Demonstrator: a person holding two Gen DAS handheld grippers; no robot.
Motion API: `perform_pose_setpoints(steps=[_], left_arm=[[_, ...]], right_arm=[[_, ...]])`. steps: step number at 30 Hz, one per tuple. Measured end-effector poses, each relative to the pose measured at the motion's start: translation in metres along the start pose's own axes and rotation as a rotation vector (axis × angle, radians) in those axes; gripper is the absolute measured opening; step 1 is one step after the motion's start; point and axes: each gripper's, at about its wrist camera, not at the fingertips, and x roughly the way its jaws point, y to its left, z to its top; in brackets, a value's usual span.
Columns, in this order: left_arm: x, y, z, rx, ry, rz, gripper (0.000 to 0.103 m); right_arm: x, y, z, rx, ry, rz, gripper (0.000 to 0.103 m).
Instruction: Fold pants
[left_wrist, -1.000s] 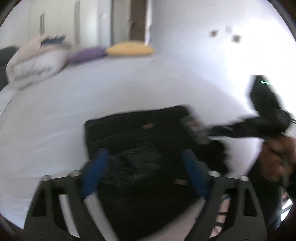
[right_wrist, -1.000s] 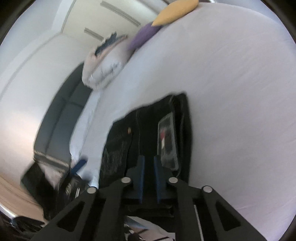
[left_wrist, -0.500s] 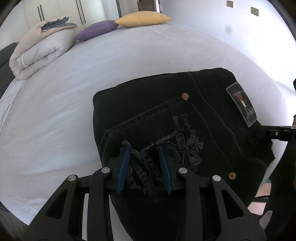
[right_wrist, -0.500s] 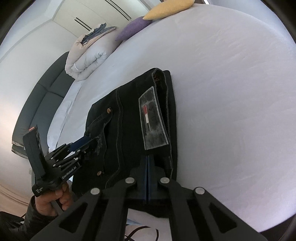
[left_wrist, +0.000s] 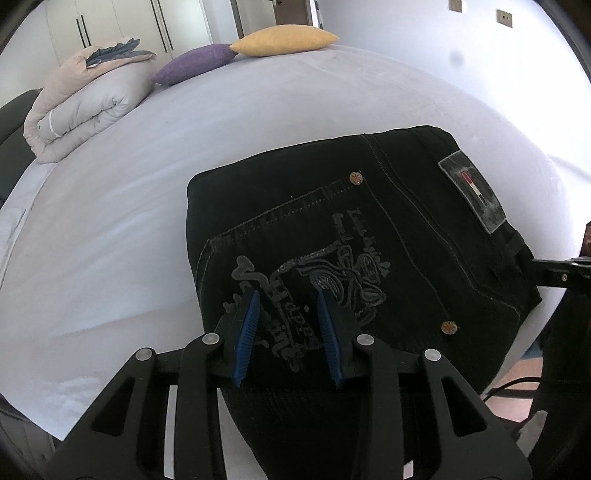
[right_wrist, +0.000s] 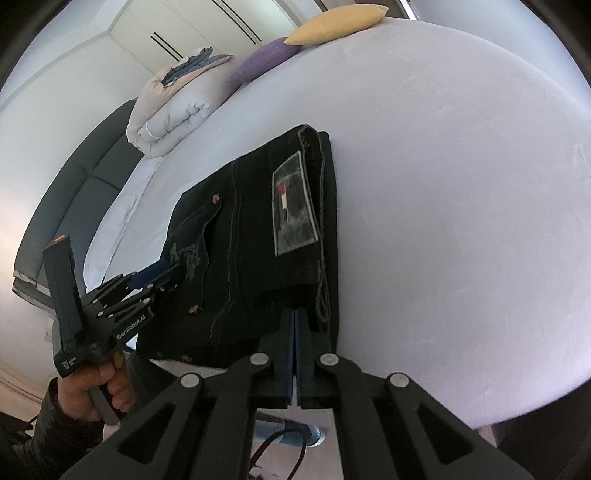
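Black folded pants (left_wrist: 369, 240) lie on a white bed (left_wrist: 147, 221), with the embroidered back pocket and a grey label patch (left_wrist: 472, 192) facing up. My left gripper (left_wrist: 288, 295) sits low on the pocket embroidery. Its blue pads stand a narrow gap apart and pinch rucked fabric between them. In the right wrist view the pants (right_wrist: 251, 240) stretch away from my right gripper (right_wrist: 294, 314). That gripper is shut, with its tips buried in the near waistband edge. My left gripper (right_wrist: 166, 271) shows there at the left, held by a hand (right_wrist: 107, 387). My right gripper (left_wrist: 535, 264) enters the left view at the right edge.
A rolled duvet (left_wrist: 85, 107), a purple pillow (left_wrist: 195, 62) and a yellow pillow (left_wrist: 284, 38) lie at the far end of the bed. A dark sofa (right_wrist: 74, 192) runs along the bed's left side. The bed's near edge and the floor are just below both grippers.
My left gripper's jaws narrowed and it sank onto the pocket. My right gripper's jaws closed fully at the waistband edge and it slid closer along the pants.
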Motion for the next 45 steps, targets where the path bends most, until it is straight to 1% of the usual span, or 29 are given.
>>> perform_pose_setpoints(steps=[1, 3, 4, 5, 6, 7, 8, 10, 11, 12, 13, 14, 15, 17, 19, 21, 23, 24, 25, 27, 29, 30, 31, 32, 36, 38, 40, 41, 45], left_arm=[[-0.002, 0.0, -0.002, -0.004, -0.002, 0.0, 0.033], [-0.005, 0.004, -0.003, -0.017, -0.012, 0.0, 0.033], [-0.009, 0.005, -0.008, -0.027, -0.017, -0.001, 0.036], [-0.014, 0.007, -0.011, -0.042, -0.02, -0.009, 0.04], [-0.022, 0.011, -0.017, -0.065, -0.025, -0.025, 0.047], [-0.028, 0.013, -0.021, -0.081, -0.032, -0.034, 0.05], [-0.037, 0.016, -0.027, -0.103, -0.046, -0.046, 0.053], [-0.052, 0.024, -0.037, -0.133, -0.08, -0.067, 0.071], [-0.057, 0.031, -0.04, -0.152, -0.096, -0.076, 0.076], [-0.06, 0.038, -0.042, -0.174, -0.109, -0.086, 0.08], [-0.06, 0.046, -0.043, -0.197, -0.111, -0.091, 0.082], [-0.056, 0.053, -0.044, -0.224, -0.096, -0.089, 0.082], [-0.05, 0.061, -0.042, -0.25, -0.074, -0.093, 0.082], [-0.038, 0.074, -0.036, -0.3, -0.035, -0.144, 0.082], [-0.028, 0.083, -0.03, -0.352, -0.013, -0.219, 0.082], [-0.024, 0.087, -0.022, -0.363, -0.009, -0.253, 0.082], [-0.016, 0.091, -0.011, -0.372, -0.008, -0.3, 0.086], [-0.007, 0.094, -0.006, -0.384, 0.011, -0.321, 0.092], [0.001, 0.096, -0.003, -0.397, 0.036, -0.339, 0.093], [0.016, 0.095, 0.001, -0.405, 0.089, -0.351, 0.093], [0.026, 0.09, 0.002, -0.397, 0.125, -0.357, 0.093], [0.029, 0.087, 0.003, -0.388, 0.136, -0.348, 0.094], [0.03, 0.085, 0.004, -0.379, 0.137, -0.342, 0.098], [0.032, 0.083, 0.006, -0.369, 0.137, -0.341, 0.099], [0.036, 0.075, 0.013, -0.352, 0.144, -0.345, 0.099], [0.036, 0.071, 0.016, -0.336, 0.14, -0.352, 0.099], [0.037, 0.066, 0.017, -0.316, 0.136, -0.354, 0.099], [0.037, 0.064, 0.017, -0.305, 0.135, -0.346, 0.098], [0.035, 0.061, 0.02, -0.298, 0.13, -0.35, 0.082]], right_arm=[[-0.001, -0.001, -0.002, -0.001, 0.005, 0.003, 0.0], [-0.003, -0.005, -0.008, 0.002, 0.02, 0.003, 0.0], [-0.005, -0.006, -0.01, 0.002, 0.022, -0.01, 0.001], [-0.008, -0.008, -0.012, 0.001, 0.017, -0.017, 0.006], [-0.013, -0.011, -0.012, 0.005, 0.009, -0.03, 0.011], [-0.019, -0.015, -0.011, 0.019, -0.003, -0.032, 0.02], [-0.025, -0.017, -0.009, 0.032, -0.019, -0.028, 0.022], [-0.04, -0.022, 0.0, 0.048, -0.076, -0.006, 0.03], [-0.045, -0.022, 0.005, 0.052, -0.099, 0.004, 0.042], [-0.049, -0.023, 0.01, 0.056, -0.117, 0.017, 0.05], [-0.051, -0.024, 0.015, 0.067, -0.128, 0.027, 0.064], [-0.051, -0.026, 0.023, 0.076, -0.134, 0.047, 0.07], [-0.049, -0.027, 0.028, 0.082, -0.132, 0.059, 0.07], [-0.039, -0.03, 0.038, 0.096, -0.113, 0.088, 0.07], [-0.024, -0.034, 0.047, 0.119, -0.084, 0.097, 0.07], [-0.007, -0.04, 0.057, 0.154, -0.046, 0.135, 0.07], [0.012, -0.045, 0.064, 0.19, -0.01, 0.154, 0.07], [0.021, -0.047, 0.066, 0.206, 0.009, 0.157, 0.07], [0.03, -0.049, 0.07, 0.222, 0.023, 0.17, 0.07], [0.039, -0.047, 0.077, 0.227, 0.034, 0.194, 0.07], [0.048, -0.042, 0.083, 0.216, 0.062, 0.196, 0.069], [0.051, -0.04, 0.085, 0.209, 0.071, 0.2, 0.068], [0.056, -0.037, 0.087, 0.203, 0.084, 0.206, 0.064], [0.062, -0.035, 0.089, 0.198, 0.106, 0.209, 0.062], [0.071, -0.032, 0.092, 0.192, 0.117, 0.205, 0.054], [0.072, -0.03, 0.09, 0.183, 0.118, 0.193, 0.045], [0.072, -0.03, 0.086, 0.178, 0.115, 0.187, 0.04], [0.071, -0.032, 0.086, 0.18, 0.113, 0.188, 0.038], [0.071, -0.031, 0.086, 0.177, 0.107, 0.182, 0.035]])
